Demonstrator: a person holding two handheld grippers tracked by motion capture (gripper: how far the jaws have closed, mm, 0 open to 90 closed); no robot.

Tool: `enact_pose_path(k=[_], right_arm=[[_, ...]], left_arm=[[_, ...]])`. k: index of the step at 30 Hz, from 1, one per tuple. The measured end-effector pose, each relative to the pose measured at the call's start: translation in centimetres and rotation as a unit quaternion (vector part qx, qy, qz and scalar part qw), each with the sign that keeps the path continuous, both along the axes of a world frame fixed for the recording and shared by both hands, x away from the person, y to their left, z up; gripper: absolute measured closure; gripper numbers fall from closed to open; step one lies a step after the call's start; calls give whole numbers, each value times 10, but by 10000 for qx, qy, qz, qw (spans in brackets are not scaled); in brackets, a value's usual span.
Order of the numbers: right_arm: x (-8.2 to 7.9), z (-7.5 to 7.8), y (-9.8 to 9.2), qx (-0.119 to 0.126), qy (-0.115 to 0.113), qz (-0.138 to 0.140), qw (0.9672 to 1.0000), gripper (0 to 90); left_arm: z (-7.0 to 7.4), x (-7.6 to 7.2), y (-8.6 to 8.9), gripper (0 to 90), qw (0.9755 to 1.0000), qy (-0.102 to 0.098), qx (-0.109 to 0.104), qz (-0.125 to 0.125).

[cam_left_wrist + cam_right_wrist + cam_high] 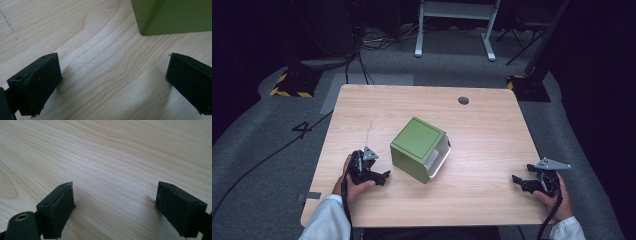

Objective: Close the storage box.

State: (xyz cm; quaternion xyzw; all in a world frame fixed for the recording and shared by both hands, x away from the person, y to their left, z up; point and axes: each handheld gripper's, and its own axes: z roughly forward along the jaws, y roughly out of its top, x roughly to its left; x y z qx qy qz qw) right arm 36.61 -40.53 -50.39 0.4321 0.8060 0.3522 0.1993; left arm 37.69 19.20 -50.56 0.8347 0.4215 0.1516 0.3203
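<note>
A green box (418, 147) with a white inner part showing on its right side lies near the middle of the wooden table (482, 127). My left gripper (384, 176) rests on the table just left of the box, open, with bare wood between its jaws. In the left gripper view a corner of the green box (175, 17) sits ahead at the upper right, apart from my fingertips (47, 72). My right gripper (518, 181) rests near the table's right front edge, open and well away from the box. Its view has plain tabletop (112, 165) between the fingertips (62, 197).
A round dark grommet (463, 100) sits in the table's far edge area. Beyond the table stand a white frame's legs (452, 30), cables on the grey floor and yellow-black striped bases (292, 85) at left and right.
</note>
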Motion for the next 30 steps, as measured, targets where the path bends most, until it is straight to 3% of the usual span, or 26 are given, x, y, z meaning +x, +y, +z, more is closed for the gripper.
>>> enact_pose_path(k=[30], right_arm=[[-1, 0, 1, -26, -31, 23, 10000, 158]], left_arm=[[0, 1, 0, 1, 10000, -11, 22, -41]])
